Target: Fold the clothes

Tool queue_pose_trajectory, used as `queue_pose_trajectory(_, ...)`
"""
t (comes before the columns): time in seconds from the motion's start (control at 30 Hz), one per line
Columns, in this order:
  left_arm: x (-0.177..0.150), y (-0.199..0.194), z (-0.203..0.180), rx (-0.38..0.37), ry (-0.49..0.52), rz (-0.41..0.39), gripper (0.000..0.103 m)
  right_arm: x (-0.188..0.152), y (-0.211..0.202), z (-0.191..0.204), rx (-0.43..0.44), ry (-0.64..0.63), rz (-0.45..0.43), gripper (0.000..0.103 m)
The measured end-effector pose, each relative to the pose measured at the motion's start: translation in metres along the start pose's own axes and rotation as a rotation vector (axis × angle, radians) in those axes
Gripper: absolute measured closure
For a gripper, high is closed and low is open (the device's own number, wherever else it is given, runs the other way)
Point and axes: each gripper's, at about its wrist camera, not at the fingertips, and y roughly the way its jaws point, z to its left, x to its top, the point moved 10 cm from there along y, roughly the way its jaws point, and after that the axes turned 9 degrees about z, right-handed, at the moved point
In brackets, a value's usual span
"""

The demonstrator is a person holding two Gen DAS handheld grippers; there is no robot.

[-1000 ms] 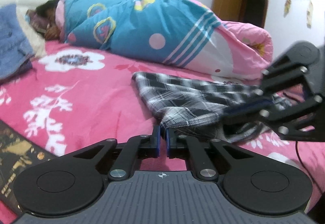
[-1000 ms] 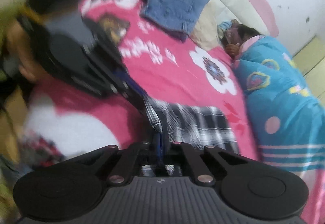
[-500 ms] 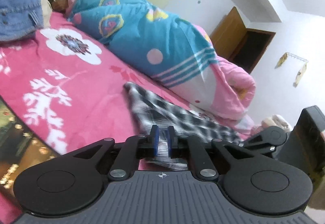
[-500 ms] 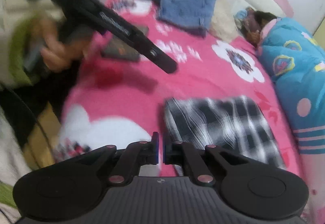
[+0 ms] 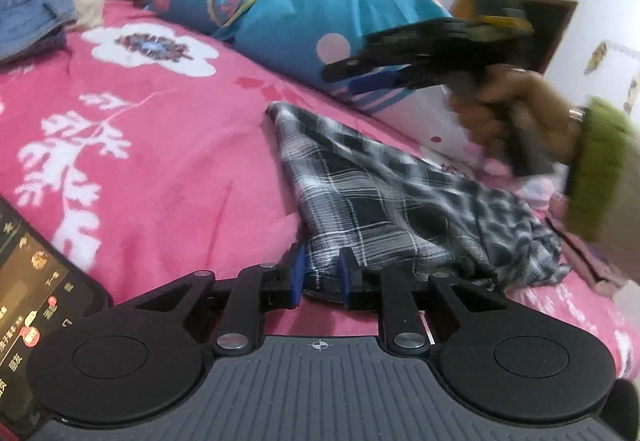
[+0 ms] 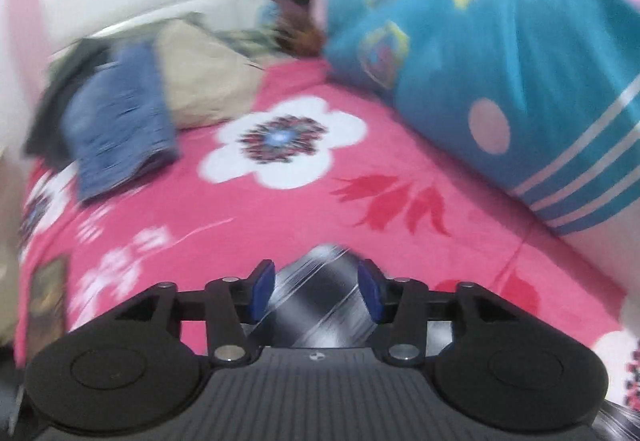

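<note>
Left wrist view: plaid garment (image 5: 384,201) lies flattened on the pink bed (image 5: 160,145), running from centre frame down toward lower right, one corner pointing to the upper left. Its near edge sits between the blue pads of the left tongs (image 5: 320,273), which stand narrowly parted with cloth in the gap; the pads do not look pressed onto it, so I read this as open around the hem, not a grip. Right tongs (image 5: 372,75) hang in the air at upper right, held by a hand (image 5: 516,113) in a green cuff, well above the cloth and motion-blurred.

Judgement: the garment is spread low and flat because a fold needs a flat base. The left tongs sit at the near hem, a natural place to lift or to let go; one moment fits either a fold just laid down or one about to be picked up.

Right wrist view: strongly blurred. The right tongs (image 6: 316,291) are wide, pads clearly apart, nothing held; a streaked patch of the plaid garment (image 6: 320,305) shows beneath and between them at bottom centre.

View differences: only the left view shows the garment's full outline and the hand. Only the right view shows the headboard, the folded blue denim (image 6: 120,125) at left, and the right pad spacing plainly.
</note>
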Motion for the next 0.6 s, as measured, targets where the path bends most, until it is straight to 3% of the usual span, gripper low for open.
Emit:
queue_pose_trajectory(0.1,0.000,0.000,0.003,-0.020,-0.018,0.003,0.084,0.018,0.033,-0.008,-0.024,0.042,0.093,0.043)
queue_pose_trajectory(0.3,-0.001,0.003,-0.006,0.023,0.044,-0.004,0.083,0.035,0.075,-0.003,-0.086,0.069,0.295,0.043)
queue_pose_trajectory(0.4,-0.002,0.004,-0.008,0.025,0.041,-0.002,0.084,0.037,0.084,0.023,-0.174,-0.091,0.388,0.042)
queue_pose_trajectory(0.5,-0.002,0.004,-0.009,0.022,0.041,-0.003,0.085,0.029,0.096,0.035,-0.252,-0.160,0.485,0.043)
queue_pose_trajectory(0.57,-0.003,0.003,-0.009,0.020,0.042,-0.003,0.086,0.026,0.105,0.034,-0.300,-0.165,0.531,0.051)
queue_pose_trajectory(0.6,-0.003,0.003,-0.009,0.019,0.042,-0.004,0.087,0.024,0.109,0.031,-0.318,-0.158,0.549,0.061)
